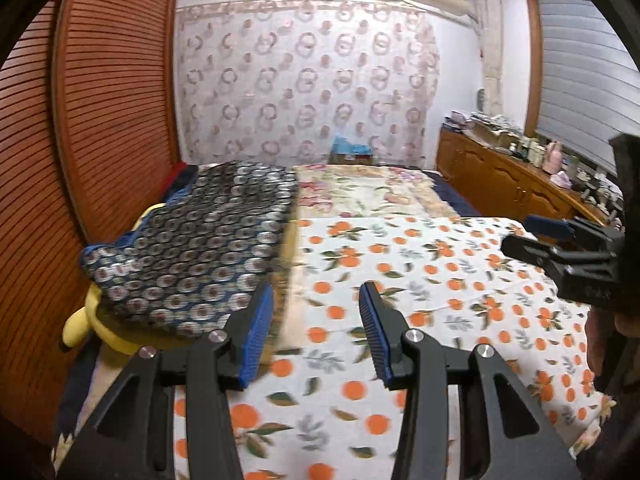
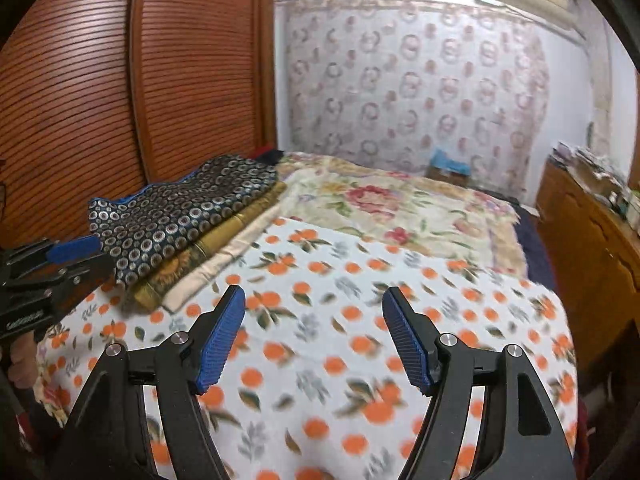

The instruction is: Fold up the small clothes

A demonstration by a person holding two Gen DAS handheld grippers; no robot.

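Two tongs, left tongs (image 1: 316,332) and right tongs (image 2: 314,338), gape empty | our folded clothes (image 2: 176,220) sit stacked by the bed's (image 2: 320,320) edge, out of the way | orange sheet bare for more.

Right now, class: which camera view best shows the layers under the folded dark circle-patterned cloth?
The right wrist view: the circle-patterned cloth lies on an olive layer and a cream layer. The left wrist view shows its top, with those edges blurred.
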